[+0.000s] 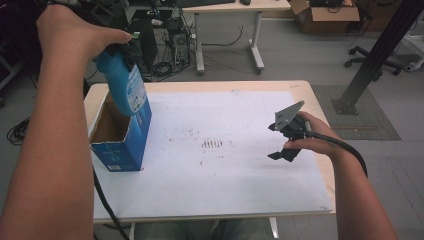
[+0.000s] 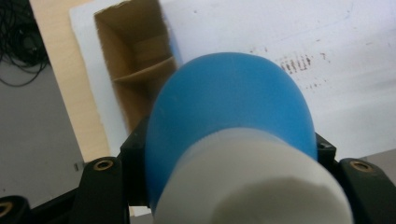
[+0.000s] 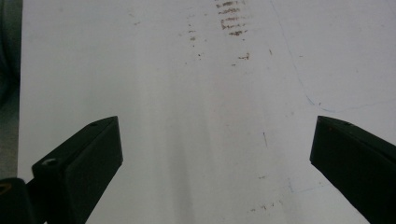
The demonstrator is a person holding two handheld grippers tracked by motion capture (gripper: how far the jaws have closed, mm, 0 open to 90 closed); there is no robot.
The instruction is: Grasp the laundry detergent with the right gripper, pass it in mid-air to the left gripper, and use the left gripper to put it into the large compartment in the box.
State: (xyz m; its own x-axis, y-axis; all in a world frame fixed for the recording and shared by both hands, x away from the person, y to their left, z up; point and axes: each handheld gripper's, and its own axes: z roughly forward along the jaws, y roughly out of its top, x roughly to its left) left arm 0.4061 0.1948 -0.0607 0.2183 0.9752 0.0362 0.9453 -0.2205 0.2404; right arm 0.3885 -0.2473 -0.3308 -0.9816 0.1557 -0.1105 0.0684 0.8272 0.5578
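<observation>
Blue bottle [image 1: 126,82] clamped in left gripper [image 1: 121,50], above open box [image 1: 120,131]

Even, soft indoor light, no glare. High view slightly grainy; faint shadow beside box [image 1: 120,135] on white sheet [image 1: 225,150]. Left gripper view — bottle [image 2: 229,121] close to lens, blurred. Right gripper view — sheet hazy, streaked, jaws soft-edged.
</observation>
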